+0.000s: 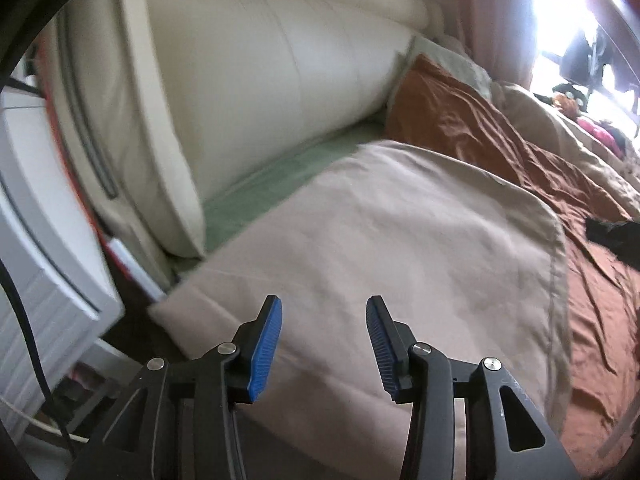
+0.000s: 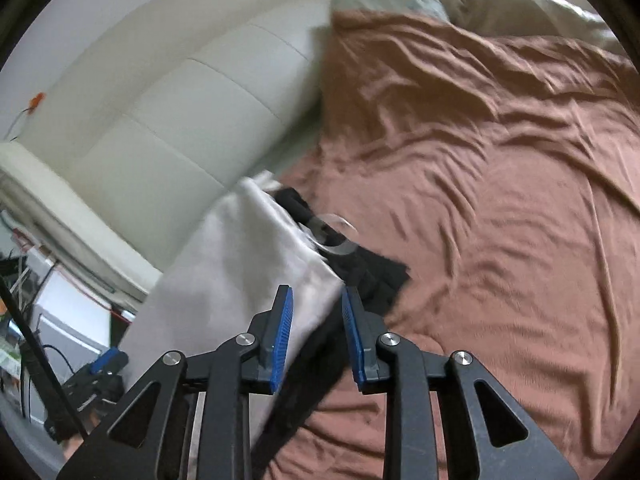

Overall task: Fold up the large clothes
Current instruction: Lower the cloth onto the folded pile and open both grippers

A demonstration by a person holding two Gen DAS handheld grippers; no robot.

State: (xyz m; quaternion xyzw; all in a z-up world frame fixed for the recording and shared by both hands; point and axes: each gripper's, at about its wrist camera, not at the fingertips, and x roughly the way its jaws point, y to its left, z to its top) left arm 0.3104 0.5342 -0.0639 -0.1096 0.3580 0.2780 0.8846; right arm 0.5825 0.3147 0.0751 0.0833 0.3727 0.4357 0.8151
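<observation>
Both wrist views look down close over the bed toward the cream headboard (image 1: 272, 80) — sharing the rust sheet (image 2: 500, 200).
</observation>
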